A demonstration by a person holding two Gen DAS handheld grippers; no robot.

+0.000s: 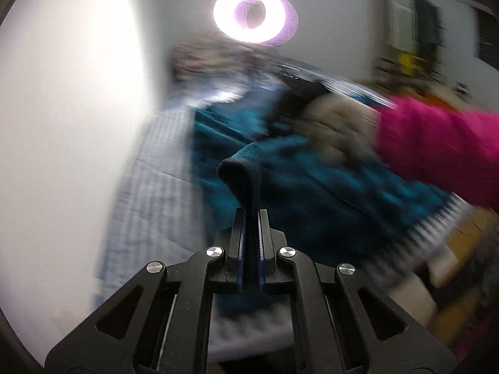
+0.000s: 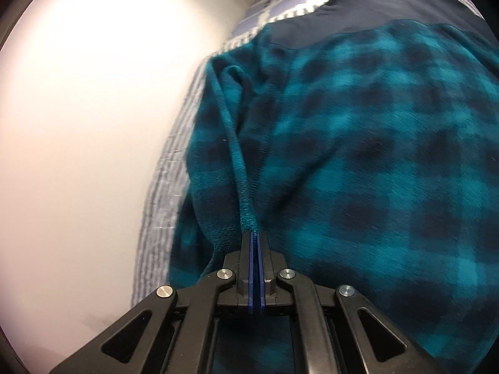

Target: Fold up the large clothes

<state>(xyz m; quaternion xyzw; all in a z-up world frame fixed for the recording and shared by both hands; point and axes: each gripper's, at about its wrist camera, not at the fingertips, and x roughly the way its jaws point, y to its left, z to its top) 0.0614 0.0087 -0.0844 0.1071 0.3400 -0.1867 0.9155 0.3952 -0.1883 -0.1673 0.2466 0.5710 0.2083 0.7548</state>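
Left wrist view, heavily blurred. The left claw (image 1: 250, 213) is clamped on a dark-edged fold of the teal checked fleece garment (image 1: 312, 199); the pinched cloth rises out of the fingertips as a narrow loop and bends over to the left. Beyond it the rest of the garment spreads across a bed covered in a pale blue-and-white checked bedspread (image 1: 149, 187). At right a gloved hand (image 1: 340, 127) in a bright pink sleeve (image 1: 436, 152) holds the black body of the other tool over the fleece. A white wall (image 1: 68, 124) fills the left side, and a glowing ring light (image 1: 254, 15) hangs at the top.

Right wrist view. The right claw (image 2: 256, 237) is closed on a raised ridge of the same teal checked fleece garment (image 2: 358, 155), with no gap between the blue pads; the ridge runs from the fingertips up and to the left as a long narrow pleat. The garment lies flat and wide on the bed, filling most of the view, with a plain dark navy panel (image 2: 389, 6) at its far end. The checked bedspread (image 2: 174, 168) shows as a strip along the left edge of the garment, next to the white wall (image 2: 78, 109).
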